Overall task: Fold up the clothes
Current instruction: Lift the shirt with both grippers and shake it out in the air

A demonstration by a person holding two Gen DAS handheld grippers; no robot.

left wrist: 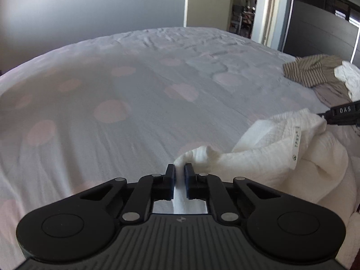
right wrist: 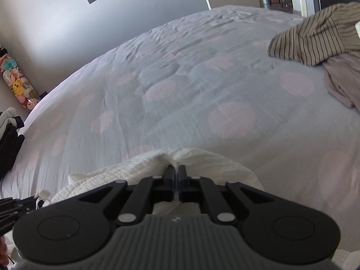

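A white textured garment (left wrist: 276,155) hangs between my two grippers above the bed. My left gripper (left wrist: 179,168) is shut on one corner of it, with cloth running between the fingers. My right gripper (right wrist: 176,170) is shut on another part of the same white garment (right wrist: 202,157). The right gripper also shows in the left wrist view (left wrist: 337,113) at the right edge, pinching the cloth. The left gripper shows at the lower left of the right wrist view (right wrist: 15,204). A care label (left wrist: 295,146) hangs from the garment.
The bed cover (left wrist: 135,103) is pale with pink dots. A pile with a striped garment (right wrist: 310,38), a beige one (right wrist: 344,78) and a white one (left wrist: 351,76) lies at the right. An open door (left wrist: 243,6) is beyond; plush toys (right wrist: 18,85) stand at the left wall.
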